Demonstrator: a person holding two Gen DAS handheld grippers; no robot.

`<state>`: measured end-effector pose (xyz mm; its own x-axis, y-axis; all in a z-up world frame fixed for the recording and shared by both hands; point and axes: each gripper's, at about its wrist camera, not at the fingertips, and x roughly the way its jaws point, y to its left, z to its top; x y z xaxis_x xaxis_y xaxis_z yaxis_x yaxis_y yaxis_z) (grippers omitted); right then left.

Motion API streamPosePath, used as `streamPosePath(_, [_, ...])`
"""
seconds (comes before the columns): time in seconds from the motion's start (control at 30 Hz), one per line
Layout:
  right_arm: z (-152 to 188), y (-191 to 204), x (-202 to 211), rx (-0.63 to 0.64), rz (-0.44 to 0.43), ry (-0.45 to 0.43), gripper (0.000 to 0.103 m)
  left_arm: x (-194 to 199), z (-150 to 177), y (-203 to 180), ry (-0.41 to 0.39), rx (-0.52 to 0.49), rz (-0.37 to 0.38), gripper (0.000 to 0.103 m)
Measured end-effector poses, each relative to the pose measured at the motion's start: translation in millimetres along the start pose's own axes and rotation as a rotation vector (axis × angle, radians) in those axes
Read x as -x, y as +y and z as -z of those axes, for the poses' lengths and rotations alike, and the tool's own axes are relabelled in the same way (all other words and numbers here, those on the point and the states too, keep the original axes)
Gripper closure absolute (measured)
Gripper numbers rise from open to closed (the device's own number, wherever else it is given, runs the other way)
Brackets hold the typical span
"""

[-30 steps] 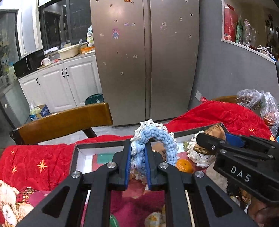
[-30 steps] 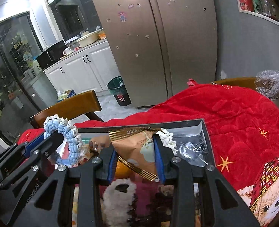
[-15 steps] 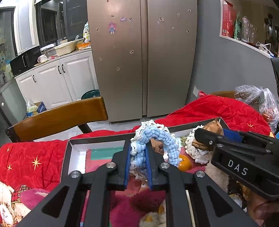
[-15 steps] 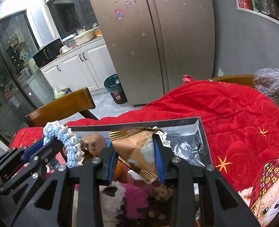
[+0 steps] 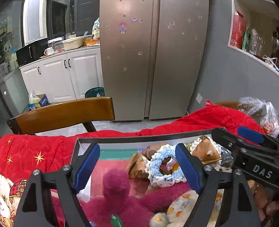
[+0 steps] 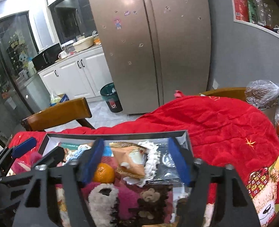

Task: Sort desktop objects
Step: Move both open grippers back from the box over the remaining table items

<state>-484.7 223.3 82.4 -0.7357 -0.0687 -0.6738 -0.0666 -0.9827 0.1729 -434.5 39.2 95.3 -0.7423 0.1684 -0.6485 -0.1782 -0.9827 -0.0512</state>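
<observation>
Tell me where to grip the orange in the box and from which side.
Grip the orange across its round middle, coming from above: the right gripper, jaws opening, hangs over it, while plush toys and a snack packet crowd its sides.

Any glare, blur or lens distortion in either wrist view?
Left wrist: soft glare on the steel two-door fridge, edges bowed by the fisheye, dark corners. Right wrist: same fridge glare; the near white-and-pink plush toys look smeared.
</observation>
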Motion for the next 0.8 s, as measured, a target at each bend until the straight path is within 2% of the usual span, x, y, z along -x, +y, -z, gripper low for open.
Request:
streamPosePath(0.07, [-1,-3,4,0.002,0.041,-0.015,0.002,1,-2,2,0.000,0.003,0.004,0.019])
streamPosePath(0.1, [-3,-4,8,0.006,0.052,-0.026,0.000,2,-3,2,-0.001,0.004,-0.006,0.019])
streamPosePath(0.23, [-6,-6,17,0.007,0.007,-0.030,0.000,2,-4,2,-0.003,-0.012,-0.026,0.019])
streamPosePath(0.57, [-6,10,38,0.023,0.017,-0.070,0.000,23,-10,5,-0.038,-0.013,-0.036,0.019])
streamPosePath(0.7, [-6,16,62,0.039,0.023,-0.102,0.000,55,-7,11,-0.071,-0.028,-0.033,0.019])
streamPosePath(0.8, [-3,18,92,0.015,-0.012,-0.137,0.000,89,1,21,-0.104,-0.009,-0.019,0.019])
